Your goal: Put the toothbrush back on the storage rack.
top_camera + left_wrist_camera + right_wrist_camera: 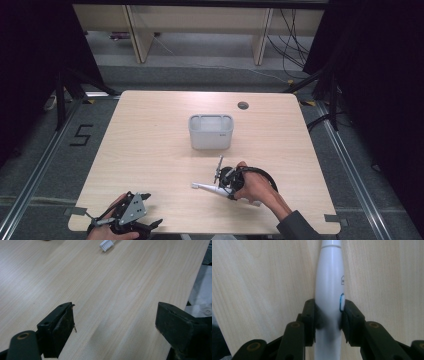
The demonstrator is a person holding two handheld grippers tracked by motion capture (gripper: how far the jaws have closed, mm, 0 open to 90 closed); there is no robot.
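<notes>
Black jaws of the left gripper (131,220) stand wide apart over the near table edge, holding nothing. Farther in, the right gripper (328,315) is clamped on a white electric toothbrush (329,290) lying on the wooden table (150,150). Beyond stands a grey bin (211,132).

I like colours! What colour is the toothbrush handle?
White, with a blue-ringed button; the toothbrush shows best in the right gripper view.
</notes>
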